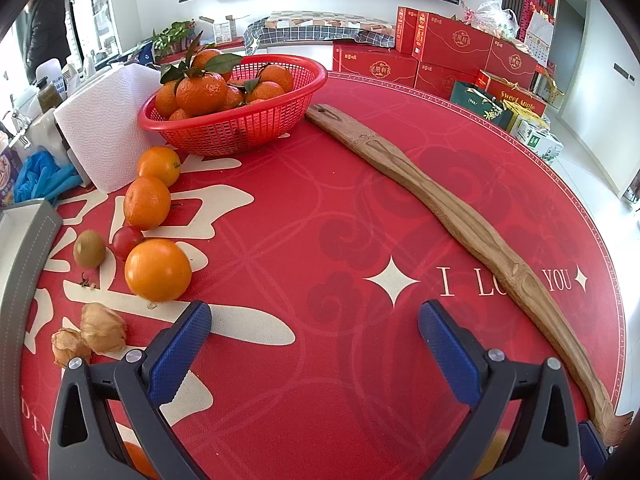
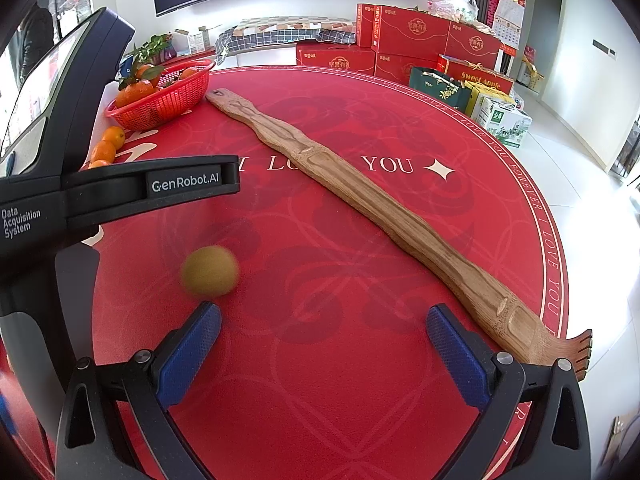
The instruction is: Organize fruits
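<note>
A red basket (image 1: 240, 128) of leafy tangerines stands at the back left of the red round table (image 1: 320, 220); it also shows in the right wrist view (image 2: 160, 104). Loose on the left lie three oranges (image 1: 158, 270), a cherry tomato (image 1: 126, 240), a kiwi (image 1: 89, 249) and two husked physalis (image 1: 102, 328). My left gripper (image 1: 316, 320) is open and empty, right of the near orange. My right gripper (image 2: 324, 324) is open and empty. A blurred yellow-brown round fruit (image 2: 210, 270) lies just beyond its left finger.
A long wooden back scratcher (image 1: 460, 216) lies diagonally across the table, also in the right wrist view (image 2: 380, 208). A paper towel roll (image 1: 104, 132) stands by the basket. A grey tray edge (image 1: 24, 264) is at the left. Red gift boxes (image 1: 440, 56) stand beyond.
</note>
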`<state>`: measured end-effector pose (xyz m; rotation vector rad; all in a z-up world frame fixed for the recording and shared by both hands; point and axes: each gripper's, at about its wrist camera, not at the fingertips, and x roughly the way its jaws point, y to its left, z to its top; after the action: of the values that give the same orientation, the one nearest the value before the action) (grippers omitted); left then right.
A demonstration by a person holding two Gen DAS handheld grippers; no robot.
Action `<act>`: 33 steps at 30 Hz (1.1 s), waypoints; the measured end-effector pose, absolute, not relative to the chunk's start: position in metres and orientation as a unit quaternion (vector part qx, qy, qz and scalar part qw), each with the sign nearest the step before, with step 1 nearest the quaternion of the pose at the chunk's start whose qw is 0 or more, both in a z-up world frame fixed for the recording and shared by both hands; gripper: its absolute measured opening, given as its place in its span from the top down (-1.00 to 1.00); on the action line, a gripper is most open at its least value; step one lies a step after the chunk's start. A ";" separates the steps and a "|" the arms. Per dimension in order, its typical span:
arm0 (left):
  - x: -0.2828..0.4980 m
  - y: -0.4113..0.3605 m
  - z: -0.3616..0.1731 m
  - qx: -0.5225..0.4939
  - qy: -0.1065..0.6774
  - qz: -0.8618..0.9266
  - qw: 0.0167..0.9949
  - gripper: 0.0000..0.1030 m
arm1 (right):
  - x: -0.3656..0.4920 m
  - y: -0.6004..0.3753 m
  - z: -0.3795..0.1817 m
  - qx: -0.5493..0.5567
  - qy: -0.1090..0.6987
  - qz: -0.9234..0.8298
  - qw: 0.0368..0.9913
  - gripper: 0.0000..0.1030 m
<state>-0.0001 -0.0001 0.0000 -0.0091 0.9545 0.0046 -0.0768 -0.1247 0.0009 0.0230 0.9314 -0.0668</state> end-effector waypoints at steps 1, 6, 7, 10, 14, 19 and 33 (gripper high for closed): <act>0.000 0.000 0.000 -0.004 0.459 0.002 0.888 -1.00 | -0.077 -0.125 0.001 0.011 0.449 -0.032 0.893 -1.00; 0.000 0.000 0.000 -0.004 0.459 0.002 0.888 -1.00 | -0.078 -0.124 0.001 0.011 0.448 -0.032 0.893 -1.00; 0.000 0.000 0.000 -0.004 0.459 0.002 0.888 -1.00 | -0.078 -0.125 0.000 0.011 0.448 -0.032 0.894 -1.00; 0.000 0.000 0.000 -0.004 0.459 0.002 0.888 -1.00 | -0.078 -0.125 0.000 0.011 0.448 -0.032 0.894 -1.00; 0.000 0.000 0.000 -0.004 0.459 0.002 0.888 -1.00 | -0.078 -0.124 0.000 0.011 0.448 -0.032 0.894 -1.00; 0.000 0.000 0.000 -0.004 0.459 0.002 0.888 -1.00 | -0.078 -0.124 -0.001 0.011 0.447 -0.032 0.894 -1.00; 0.000 0.000 -0.001 -0.001 0.460 -0.004 0.888 -1.00 | -0.079 -0.124 -0.002 0.011 0.447 -0.033 0.894 -1.00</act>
<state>0.0000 -0.0001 -0.0010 -0.0012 0.9549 -0.0089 -0.0785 -0.1238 -0.0016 0.0233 0.9273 -0.0676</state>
